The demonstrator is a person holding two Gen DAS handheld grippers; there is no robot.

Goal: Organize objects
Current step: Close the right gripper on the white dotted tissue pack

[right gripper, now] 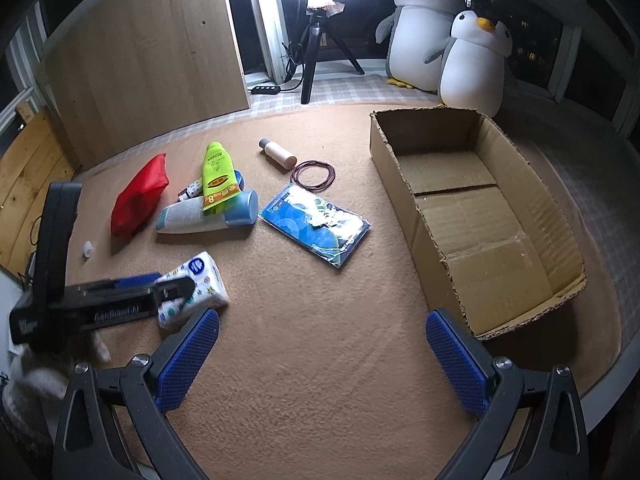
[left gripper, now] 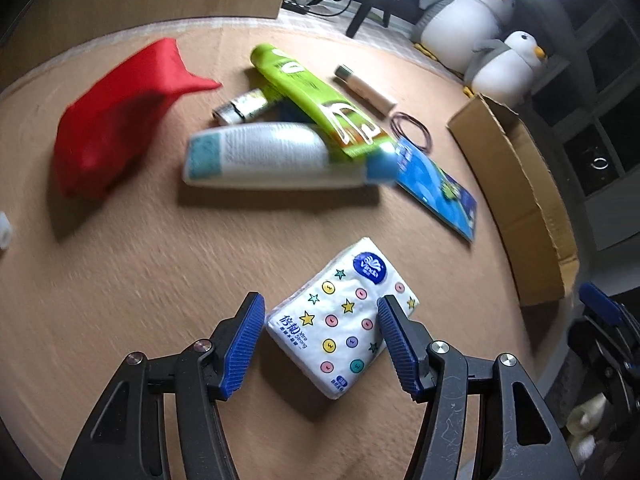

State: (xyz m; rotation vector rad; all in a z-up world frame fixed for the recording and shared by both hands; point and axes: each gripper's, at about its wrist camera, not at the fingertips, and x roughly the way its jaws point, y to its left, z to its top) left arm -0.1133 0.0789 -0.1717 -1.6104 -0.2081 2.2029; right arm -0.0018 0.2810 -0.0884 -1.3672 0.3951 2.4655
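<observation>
A white tissue pack printed with stars and buttons lies on the tan table. My left gripper is open, its jaws on either side of the pack without closing on it; the right wrist view shows it there too over the pack. My right gripper is open and empty above bare table near the front. An open cardboard box stands at the right. A white-and-blue tube, a green tube, a red pouch and a blue packet lie farther back.
A beige cylinder and a ring of thin bands lie behind the packet. A small patterned tube sits under the green one. A small white cap is at the left. Two plush penguins and a ring-light tripod stand beyond the table.
</observation>
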